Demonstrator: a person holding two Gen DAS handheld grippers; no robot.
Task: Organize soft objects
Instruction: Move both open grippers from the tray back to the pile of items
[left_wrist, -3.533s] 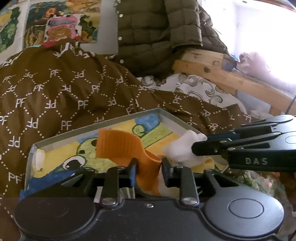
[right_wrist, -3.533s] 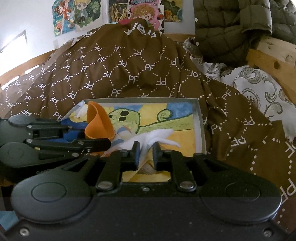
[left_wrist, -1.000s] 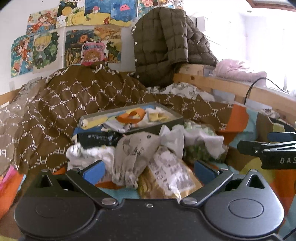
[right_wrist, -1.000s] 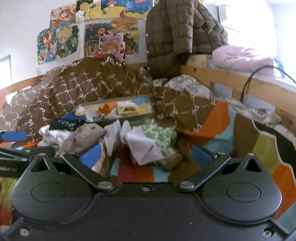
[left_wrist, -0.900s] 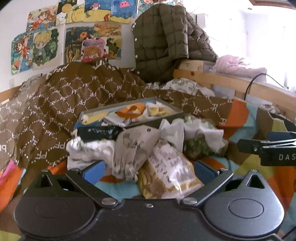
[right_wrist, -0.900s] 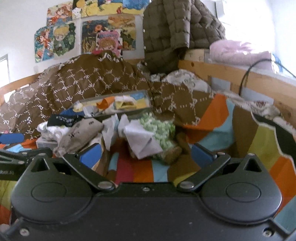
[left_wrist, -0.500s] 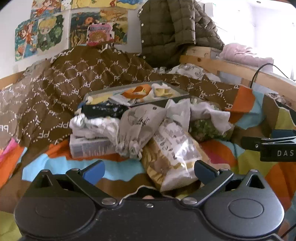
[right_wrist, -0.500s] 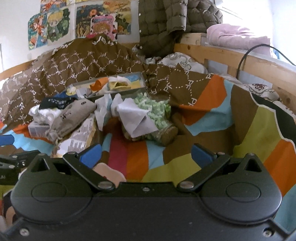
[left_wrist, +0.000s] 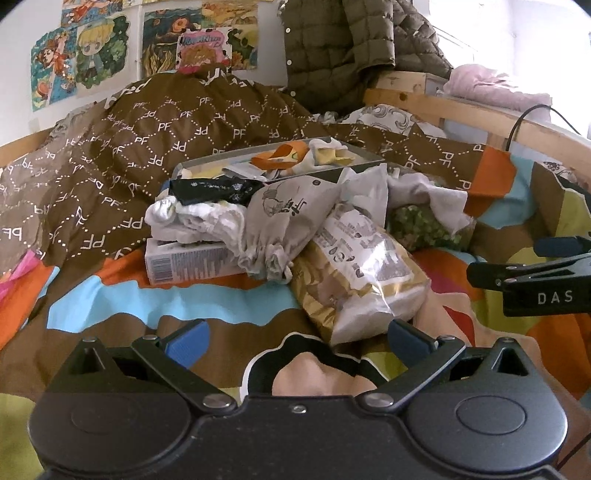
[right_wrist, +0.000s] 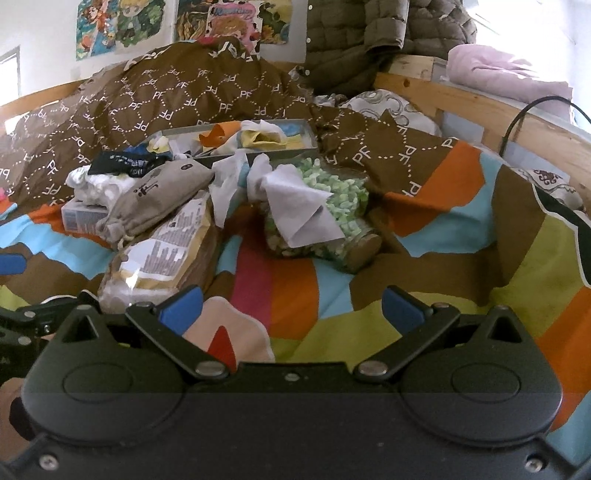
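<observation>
Both tongs are wide open and empty, left tongs (left_wrist: 297, 334) and right tongs (right_wrist: 291, 301) low over the bed (right_wrist: 461, 266). The grey drawstring pouch (left_wrist: 291, 218) lies mid-bed on the pile, just in front of the shallow box (left_wrist: 365, 160). It looks light and floppy, so I'd pinch the bunched neck. The crinkly snack bag (left_wrist: 354, 273) beneath looks slippery.

The left gripper (left_wrist: 297, 338) is hovering spread wide over the patchwork quilt (left_wrist: 221, 306) — a grey drawstring pouch (left_wrist: 291, 221) is lying across a crinkled snack bag (left_wrist: 362, 280), the tray (left_wrist: 280, 162) sitting behind.
</observation>
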